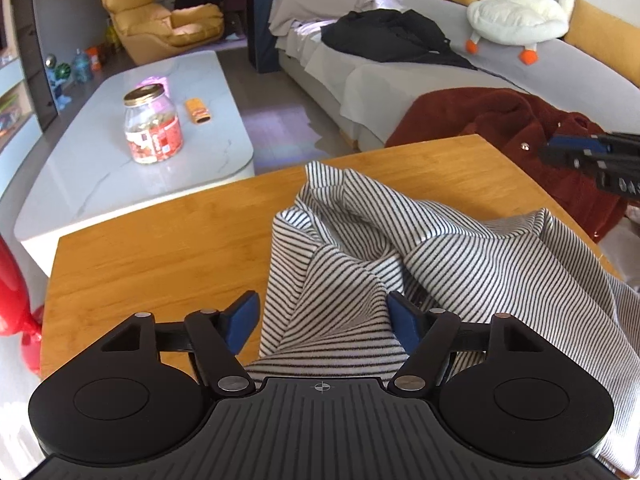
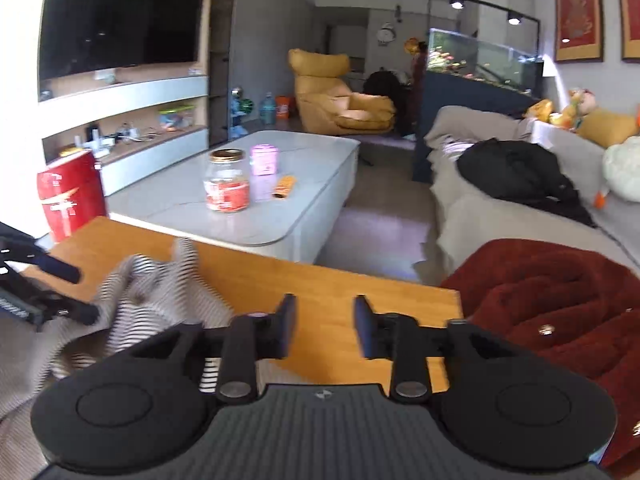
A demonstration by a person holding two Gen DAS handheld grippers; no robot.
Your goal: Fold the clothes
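Observation:
A black-and-white striped garment (image 1: 420, 248) lies crumpled on the wooden table (image 1: 160, 260), bunched toward its right side. My left gripper (image 1: 322, 314) is low over the garment's near edge, jaws apart around a raised fold. The right blue pad touches the cloth; the left pad stands just clear of it. In the right wrist view the striped garment (image 2: 160, 292) is blurred at the left, with the left gripper (image 2: 76, 292) over it. My right gripper (image 2: 325, 328) hovers open above bare wooden table (image 2: 360, 280), nothing between its fingers. The right gripper (image 1: 554, 151) also shows at the right edge.
A rust-red fleece coat (image 1: 500, 120) lies on the grey sofa just beyond the table's right end. A white coffee table (image 1: 100, 160) with a glass jar (image 1: 152, 128) stands behind the wooden table. A black garment (image 1: 392, 36) and a goose plush (image 1: 516, 12) lie on the sofa.

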